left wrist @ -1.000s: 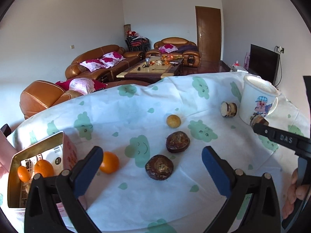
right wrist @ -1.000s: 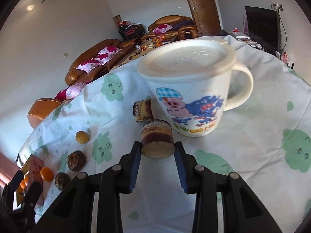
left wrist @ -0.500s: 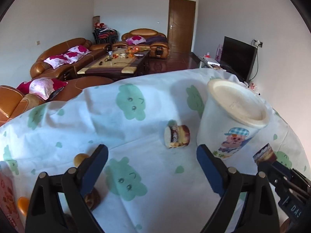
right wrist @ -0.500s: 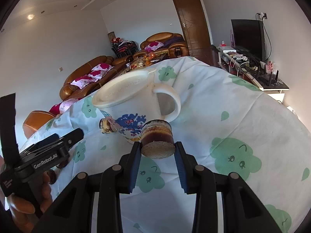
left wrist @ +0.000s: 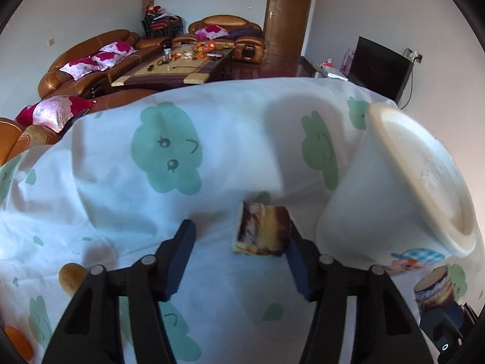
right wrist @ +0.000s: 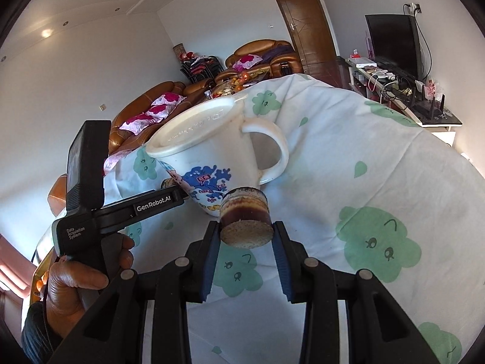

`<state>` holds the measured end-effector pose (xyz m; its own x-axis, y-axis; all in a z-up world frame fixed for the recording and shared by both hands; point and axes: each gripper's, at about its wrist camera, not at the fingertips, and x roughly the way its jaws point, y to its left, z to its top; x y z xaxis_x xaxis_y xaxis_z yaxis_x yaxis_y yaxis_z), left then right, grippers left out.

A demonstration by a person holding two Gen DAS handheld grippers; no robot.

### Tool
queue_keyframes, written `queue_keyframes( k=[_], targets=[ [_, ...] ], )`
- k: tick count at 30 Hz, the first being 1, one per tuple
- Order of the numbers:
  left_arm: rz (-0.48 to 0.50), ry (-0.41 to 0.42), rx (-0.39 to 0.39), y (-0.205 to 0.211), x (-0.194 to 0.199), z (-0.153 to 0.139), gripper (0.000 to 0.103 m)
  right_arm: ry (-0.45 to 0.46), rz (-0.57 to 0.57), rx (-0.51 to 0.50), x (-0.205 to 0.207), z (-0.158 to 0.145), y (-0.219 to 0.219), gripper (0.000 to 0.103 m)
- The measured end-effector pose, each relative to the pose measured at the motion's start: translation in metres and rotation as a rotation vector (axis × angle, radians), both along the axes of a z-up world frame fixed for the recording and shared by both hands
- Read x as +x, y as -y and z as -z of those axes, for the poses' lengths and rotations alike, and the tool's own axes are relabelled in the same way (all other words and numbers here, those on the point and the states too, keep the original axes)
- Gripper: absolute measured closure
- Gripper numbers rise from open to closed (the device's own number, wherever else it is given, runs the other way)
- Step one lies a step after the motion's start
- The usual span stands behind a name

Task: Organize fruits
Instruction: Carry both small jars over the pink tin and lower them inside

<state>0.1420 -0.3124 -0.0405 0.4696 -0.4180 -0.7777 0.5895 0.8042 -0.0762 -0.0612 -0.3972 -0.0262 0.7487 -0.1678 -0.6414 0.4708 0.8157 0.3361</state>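
An orange fruit (left wrist: pixel 16 344) is cut off by the frame edge.

White walls (left wrist: pixel 91 6), brown sofas (left wrist: pixel 91 51), wooden door (left wrist: pixel 288 9)

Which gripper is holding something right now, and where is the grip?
Right gripper clamps a cake piece by its sides. Left gripper is open around another cake piece.

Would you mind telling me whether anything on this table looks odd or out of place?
Yes: two layered cake pieces among fruit. One cake piece lies tipped on its side beside the lidded mug, inside the open left gripper; the right gripper holds the other.
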Motion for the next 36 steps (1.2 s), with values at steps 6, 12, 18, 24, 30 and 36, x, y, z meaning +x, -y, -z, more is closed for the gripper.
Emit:
queue_keyframes(
  k=[6,12,18,24,30,36],
  targets=[
    [-0.04,0.031,-0.021,-0.016,-0.012,-0.005,0.071,0.012,0.001,-0.047,0.0,-0.003,-0.002,0.066],
    [-0.07,0.234,0.041,-0.053,-0.07,-0.032,0.071,0.038,0.004,-0.114,-0.002,-0.007,-0.01,0.066],
    [-0.168,0.28,0.038,-0.124,-0.112,-0.047,0.071,0.065,-0.02,-0.253,-0.003,-0.019,-0.037,0.066],
    [-0.24,0.361,0.071,-0.189,-0.138,-0.049,0.071,0.068,-0.05,-0.346,-0.002,-0.025,-0.077,0.066],
    [-0.304,0.358,0.066,-0.244,-0.138,-0.043,0.071,0.071,-0.135,-0.329,0.003,-0.025,-0.138,0.066],
    [-0.339,0.355,0.049,-0.292,-0.126,-0.042,0.071,0.095,-0.199,-0.318,0.02,-0.026,-0.198,0.066]
  ],
)
